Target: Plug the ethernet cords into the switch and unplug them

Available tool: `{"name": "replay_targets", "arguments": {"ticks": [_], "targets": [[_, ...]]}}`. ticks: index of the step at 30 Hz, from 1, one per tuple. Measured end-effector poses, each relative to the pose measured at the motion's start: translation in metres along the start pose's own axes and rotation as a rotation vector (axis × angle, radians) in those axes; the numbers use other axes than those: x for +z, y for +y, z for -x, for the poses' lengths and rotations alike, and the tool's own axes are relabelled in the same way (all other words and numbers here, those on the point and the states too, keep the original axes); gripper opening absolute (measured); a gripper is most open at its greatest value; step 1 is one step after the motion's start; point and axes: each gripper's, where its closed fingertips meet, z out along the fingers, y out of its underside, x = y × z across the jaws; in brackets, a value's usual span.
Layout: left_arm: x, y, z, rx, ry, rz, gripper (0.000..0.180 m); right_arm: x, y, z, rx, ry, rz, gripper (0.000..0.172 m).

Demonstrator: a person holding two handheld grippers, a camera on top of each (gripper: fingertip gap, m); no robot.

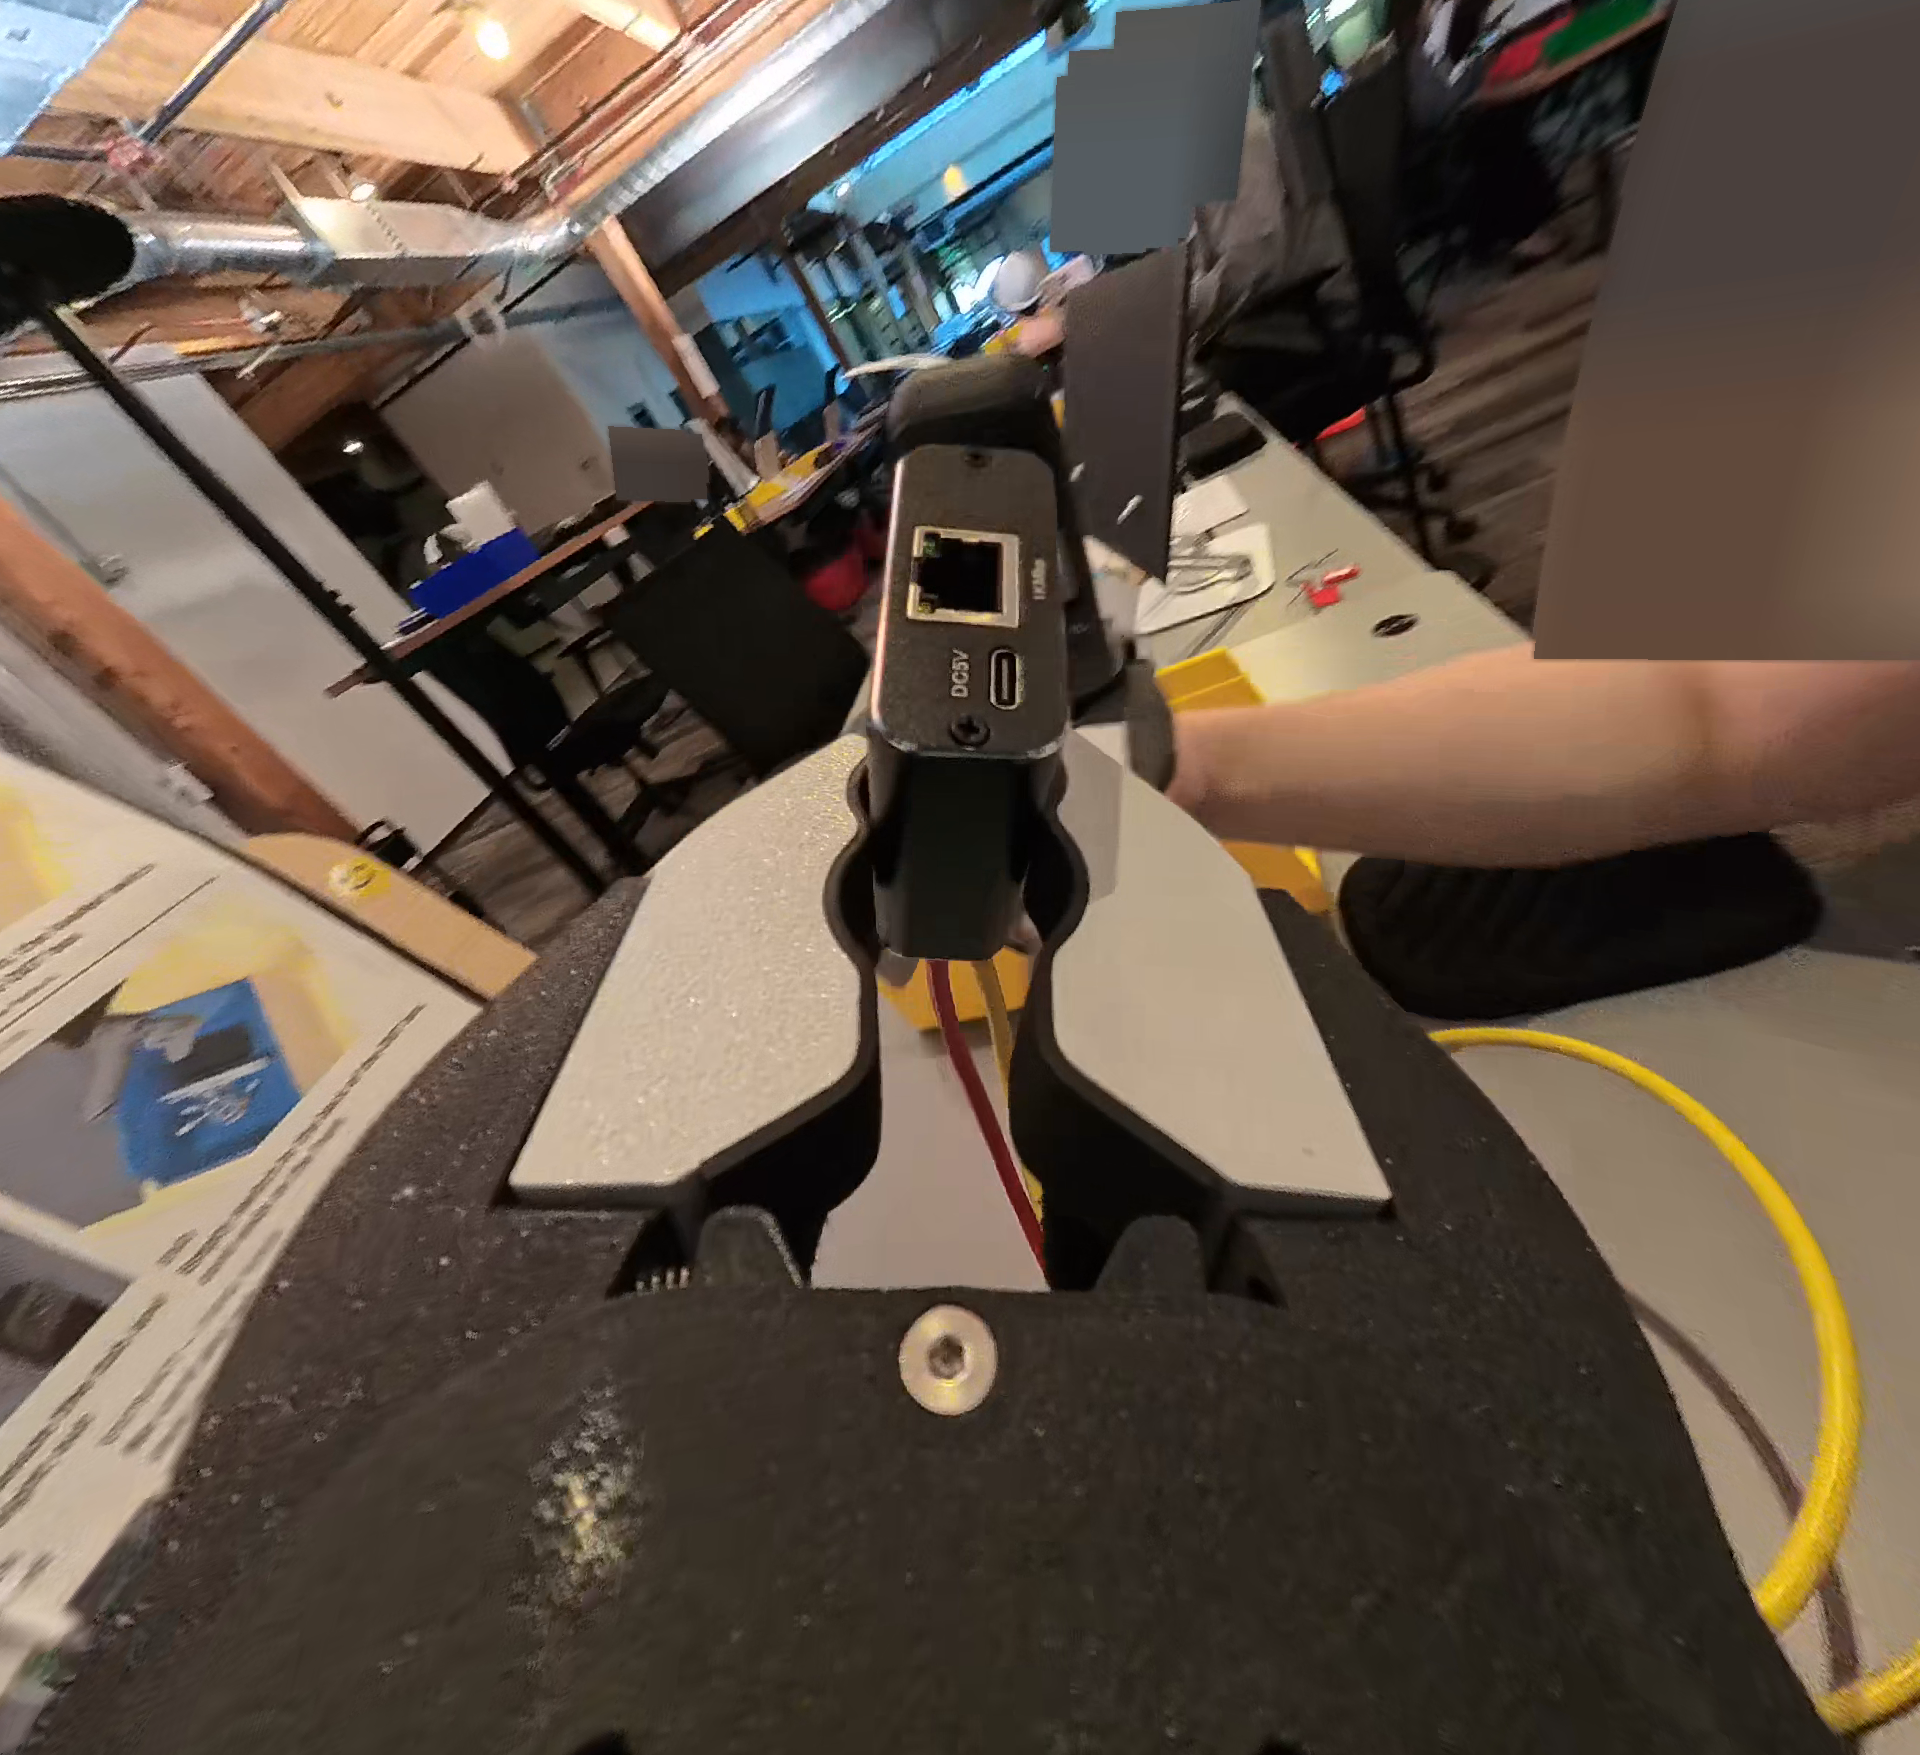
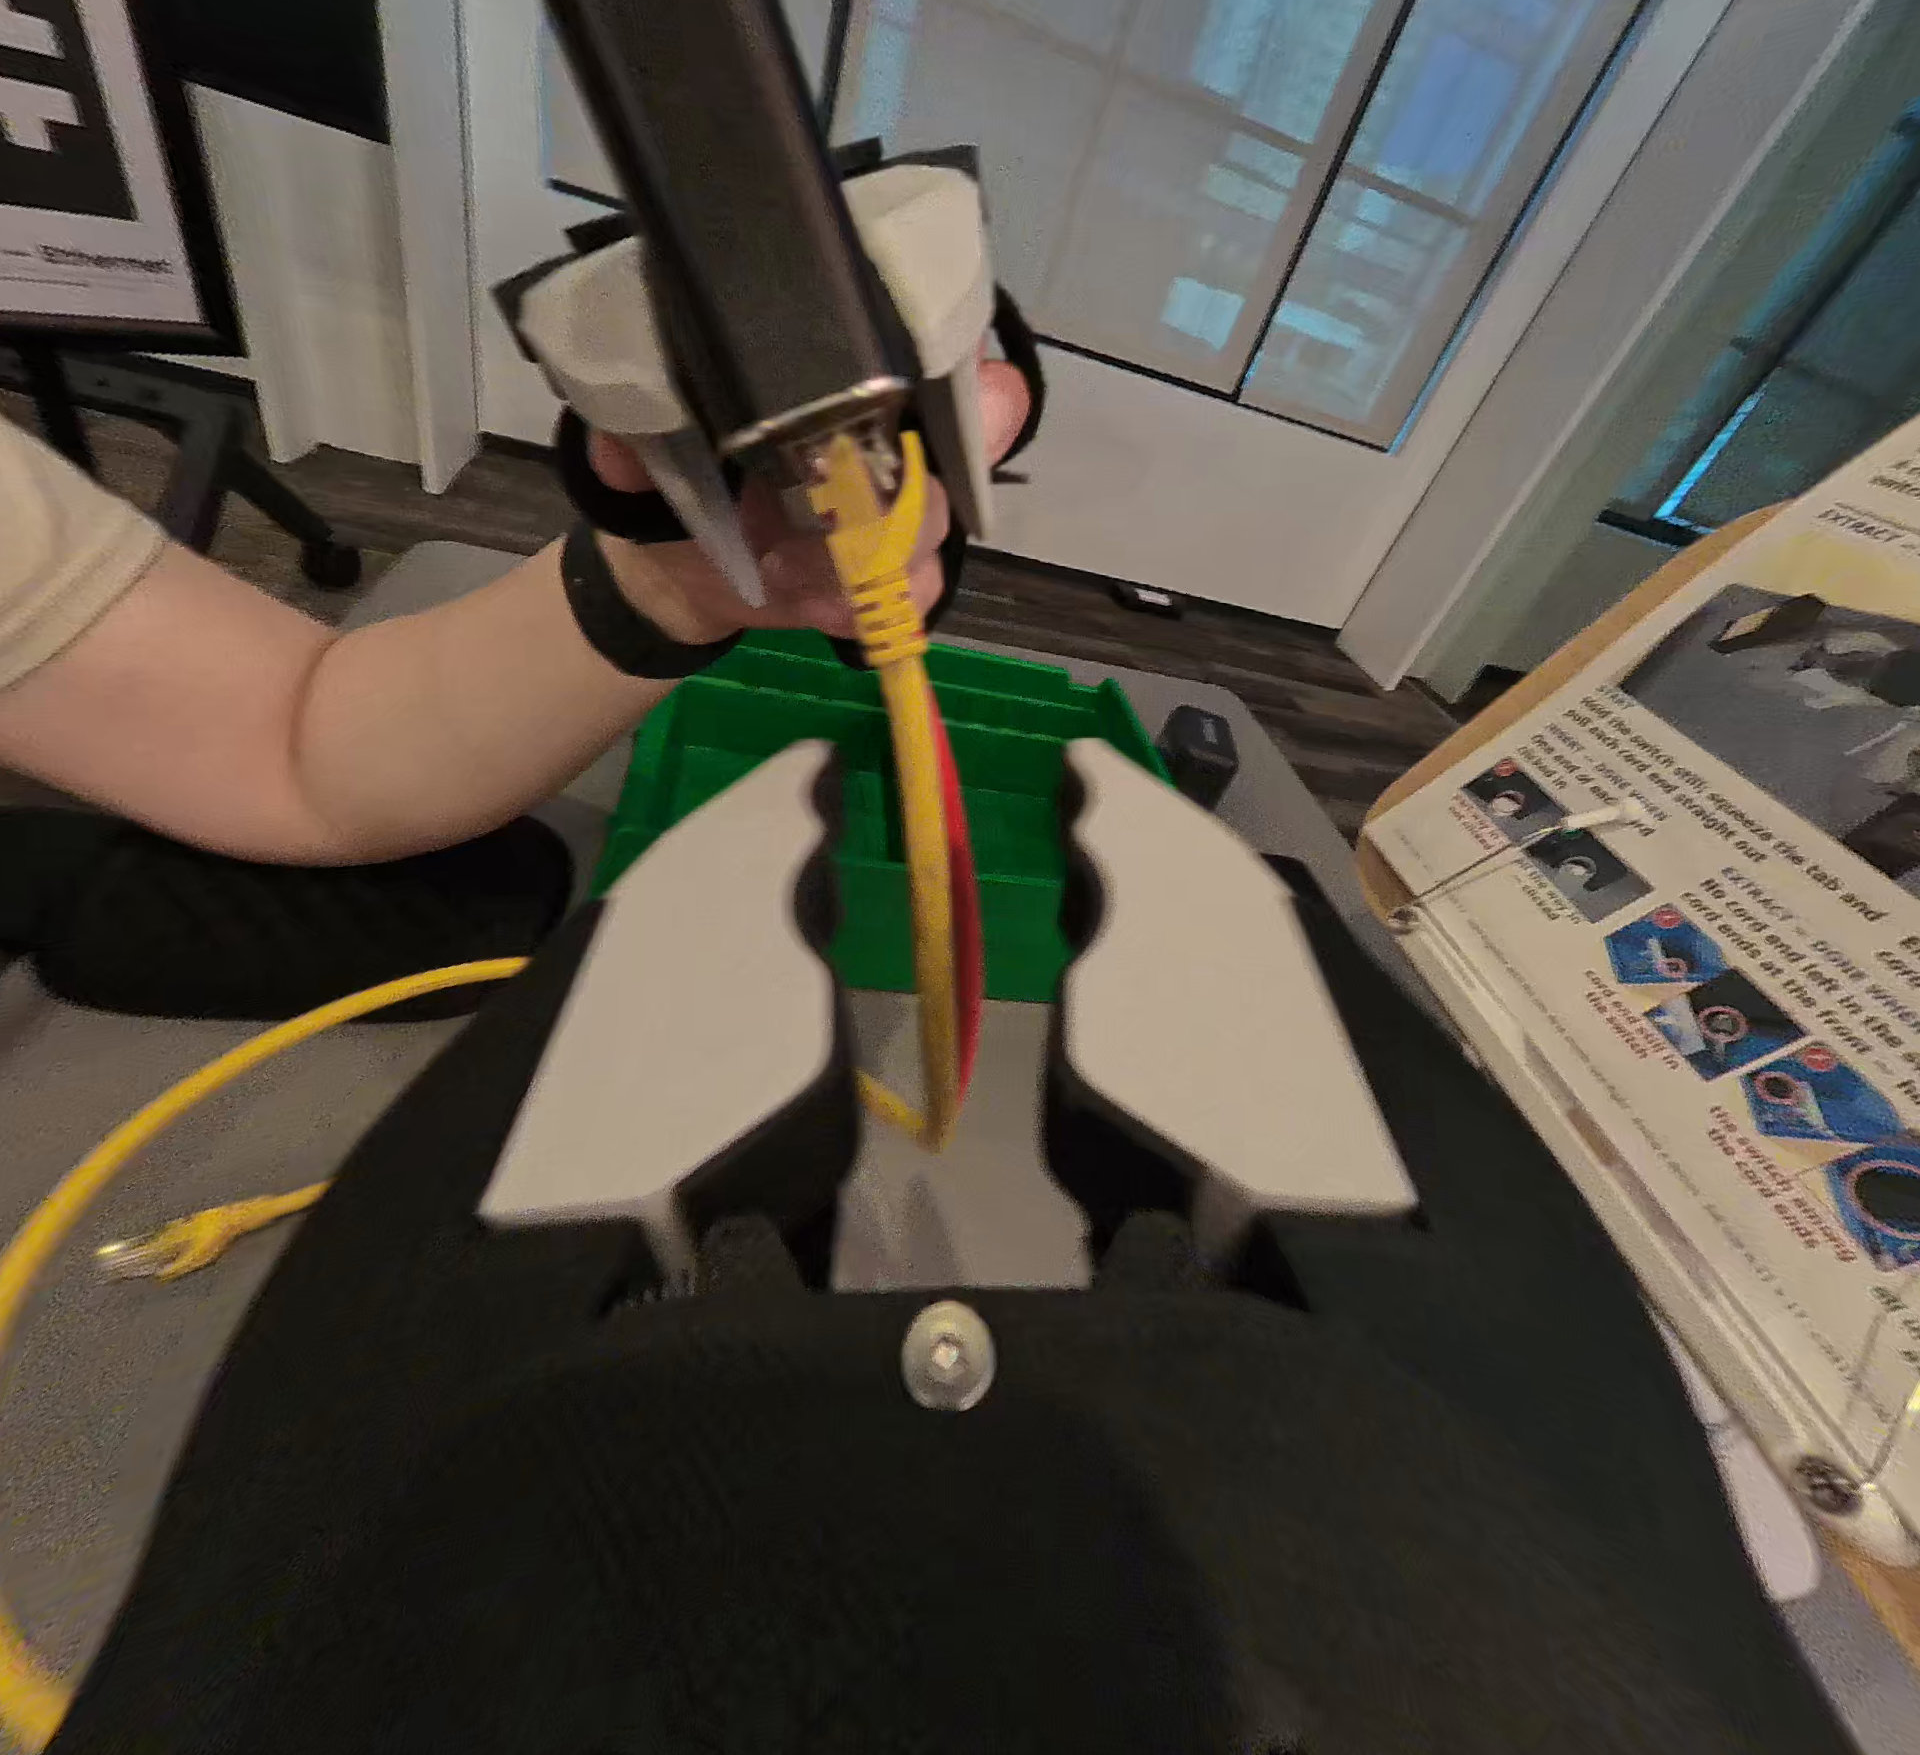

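Grey table (image 2: 94,1123) | left claw (image 1: 961,858) pinches switch (image 1: 971,604) – upright | right claw (image 2: 945,832) spread

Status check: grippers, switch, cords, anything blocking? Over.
Left gripper clamped on black switch, held aloft. Right gripper open; yellow cord and red cord hang between its fingers, ungripped. Yellow plug seated in switch. Nothing blocking.

A black network switch (image 1: 961,666) stands clamped upright between the two fingers of the left gripper (image 1: 958,858), its end face with one open ethernet port (image 1: 963,573) turned to the camera. A red cord (image 1: 982,1118) and a yellow cord (image 1: 1766,1290) trail from its underside across the grey table (image 1: 1704,1082). A person's forearm (image 1: 1538,749) reaches in from the right.
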Motion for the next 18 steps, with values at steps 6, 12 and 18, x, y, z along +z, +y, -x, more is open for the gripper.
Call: {"name": "replay_targets", "arguments": {"ticks": [6, 12, 18], "targets": [[-0.014, 0.009, 0.028, -0.062, -0.12, 0.0, 0.047, -0.004, 0.015, -0.021, -0.115, 0.18, 0.148, 0.006], [-0.036, 0.05, 0.043, 0.162, -0.242, 0.357, 0.064, -0.032, 0.042, -0.053, -0.301, 0.478, 0.534, 0.006], [-0.02, 0.082, 0.044, 0.488, -0.332, 0.622, 0.052, -0.035, 0.048, -0.058, -0.563, 0.639, 0.797, 0.006]]}}
